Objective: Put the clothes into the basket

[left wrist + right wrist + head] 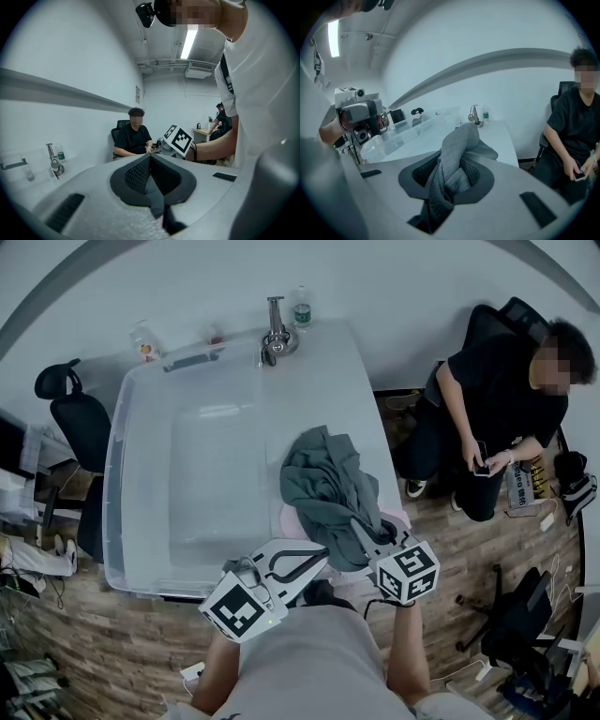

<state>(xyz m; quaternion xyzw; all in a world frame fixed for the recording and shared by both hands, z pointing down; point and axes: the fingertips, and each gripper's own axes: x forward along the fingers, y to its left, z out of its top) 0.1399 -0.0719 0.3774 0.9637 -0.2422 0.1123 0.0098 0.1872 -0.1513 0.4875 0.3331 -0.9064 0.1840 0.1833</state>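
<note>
A crumpled grey-green garment (328, 479) lies on the white table (361, 381), to the right of the big clear plastic basket (117, 474). My right gripper (362, 529) is shut on the garment's near end. In the right gripper view the cloth (461, 140) bunches up between the pads and hangs down through the right gripper (451, 165). A pink cloth (288, 518) peeks out beneath it. My left gripper (319, 556) hovers by the basket's near right corner, pointing at the garment's edge. The left gripper (150, 159) has its tips together; a grey sliver shows low between the pads.
A person in black (497, 399) sits to the right of the table, holding a phone. A metal clamp stand (275, 334) and a bottle (301, 310) are at the table's far edge. Office chairs stand at the left (75, 413) and lower right (520, 615).
</note>
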